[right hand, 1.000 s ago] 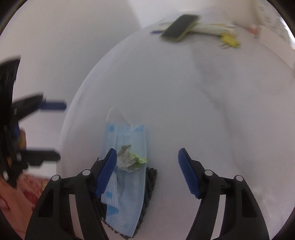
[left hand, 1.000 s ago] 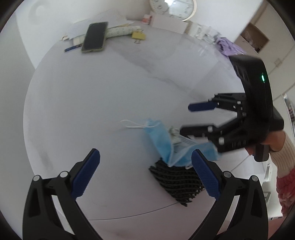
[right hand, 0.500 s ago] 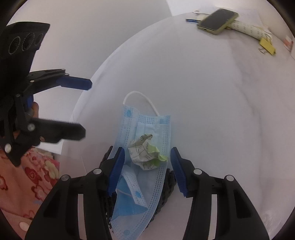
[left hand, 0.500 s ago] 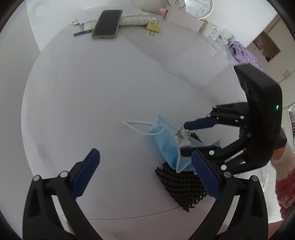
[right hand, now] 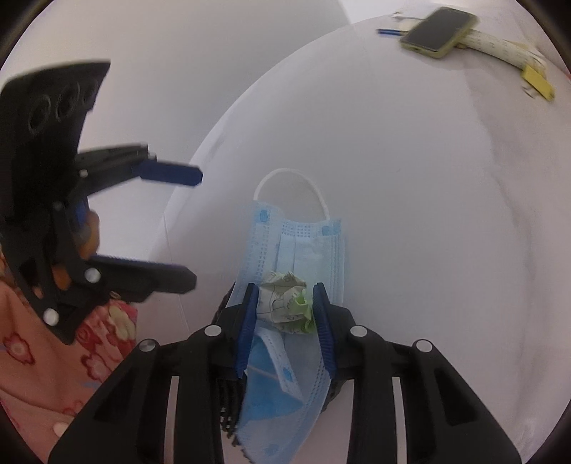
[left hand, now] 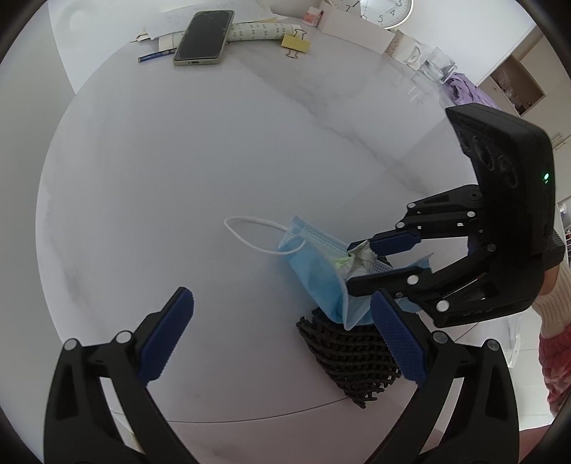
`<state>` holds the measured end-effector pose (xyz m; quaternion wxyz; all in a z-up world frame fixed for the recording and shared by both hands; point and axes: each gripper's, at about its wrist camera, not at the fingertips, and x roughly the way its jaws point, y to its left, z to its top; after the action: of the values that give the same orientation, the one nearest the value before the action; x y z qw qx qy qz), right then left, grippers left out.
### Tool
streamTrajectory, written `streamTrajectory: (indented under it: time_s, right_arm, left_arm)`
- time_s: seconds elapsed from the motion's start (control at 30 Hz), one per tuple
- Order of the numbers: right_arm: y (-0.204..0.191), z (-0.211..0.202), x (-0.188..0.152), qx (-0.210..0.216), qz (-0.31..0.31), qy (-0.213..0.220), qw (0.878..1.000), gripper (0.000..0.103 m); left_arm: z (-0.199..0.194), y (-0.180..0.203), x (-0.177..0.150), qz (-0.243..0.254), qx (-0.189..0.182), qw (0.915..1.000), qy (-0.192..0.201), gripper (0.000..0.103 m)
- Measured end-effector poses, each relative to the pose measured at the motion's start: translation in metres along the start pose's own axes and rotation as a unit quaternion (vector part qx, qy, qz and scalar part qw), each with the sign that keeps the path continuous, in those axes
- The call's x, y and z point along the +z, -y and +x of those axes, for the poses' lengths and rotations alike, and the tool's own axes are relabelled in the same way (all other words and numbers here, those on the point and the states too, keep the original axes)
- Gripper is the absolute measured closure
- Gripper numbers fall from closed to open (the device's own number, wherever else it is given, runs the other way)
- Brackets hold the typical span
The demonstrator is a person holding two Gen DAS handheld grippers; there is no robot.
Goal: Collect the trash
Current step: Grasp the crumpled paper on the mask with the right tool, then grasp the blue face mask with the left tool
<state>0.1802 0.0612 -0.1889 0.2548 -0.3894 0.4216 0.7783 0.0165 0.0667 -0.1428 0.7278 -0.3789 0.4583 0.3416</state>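
The face mask lies on the round white table, partly on top of a black mesh item near the table's near edge. In the right wrist view the mask's long axis runs straight away from the camera, with its white ear loop at the far end, pointing toward the table centre. A crumpled paper wad sits on the mask, roughly at mid-length.

The right gripper is closing on the paper wad; both blue pads appear to touch its sides, though blur at the pad edges leaves firm pressure uncertain. A second ago these jaws stood wide apart with the wad loose between them. The left gripper hovers beside the mask with its jaws spread wide and nothing between them, as it did a second ago.

Beyond the mask's ear loop the table surface is bare up to the far rim, where a phone, a yellow binder clip and papers lie. On the mesh-item side, the table edge is close.
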Motion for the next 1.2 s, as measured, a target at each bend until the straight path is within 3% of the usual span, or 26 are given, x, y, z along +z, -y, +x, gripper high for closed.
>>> streamTrajectory:
  time_s: [0.23, 0.43, 0.53, 0.63, 0.7, 0.8, 0.83, 0.9, 0.97, 1.2]
  right_arm:
    - [0.019, -0.043, -0.018, -0.01, 0.111, 0.099, 0.989, 0.071]
    - [0.026, -0.087, -0.055, -0.046, 0.196, 0.174, 0.964, 0.071]
    - [0.024, -0.101, -0.083, -0.06, 0.224, 0.189, 0.954, 0.071]
    - [0.018, -0.115, -0.109, -0.074, 0.245, 0.188, 0.948, 0.071]
    - [0.008, -0.122, -0.128, -0.081, 0.257, 0.188, 0.944, 0.071]
    - [0.003, -0.126, -0.147, -0.091, 0.273, 0.188, 0.939, 0.071]
    - [0.0, -0.125, -0.152, -0.092, 0.277, 0.19, 0.937, 0.071]
    - [-0.006, -0.125, -0.163, -0.091, 0.288, 0.199, 0.932, 0.071]
    - [-0.009, -0.126, -0.172, -0.091, 0.295, 0.206, 0.929, 0.071]
    - [-0.031, -0.13, -0.188, -0.094, 0.305, 0.231, 0.919, 0.071]
  left_arm:
    - [0.0, 0.024, 0.002, 0.041, -0.014, 0.9989, 0.015, 0.008]
    - [0.015, 0.053, 0.004, 0.096, -0.028, 0.995, 0.011, 0.008]
    - [0.018, 0.074, 0.001, 0.15, -0.037, 0.9877, 0.023, 0.008]
    - [0.023, 0.092, 0.001, 0.215, -0.033, 0.9754, 0.035, 0.008]
    - [0.027, 0.103, -0.001, 0.269, -0.033, 0.9618, 0.038, 0.009]
    - [0.035, 0.117, -0.008, 0.352, -0.023, 0.9353, 0.032, 0.026]
    - [0.036, 0.12, -0.008, 0.37, -0.026, 0.9282, 0.029, 0.038]
    - [0.045, 0.119, -0.01, 0.391, -0.03, 0.92, 0.014, 0.052]
    - [0.054, 0.117, -0.009, 0.387, -0.037, 0.9211, -0.007, 0.07]
    - [0.05, 0.089, 0.02, 0.255, -0.094, 0.9621, -0.027, 0.094]
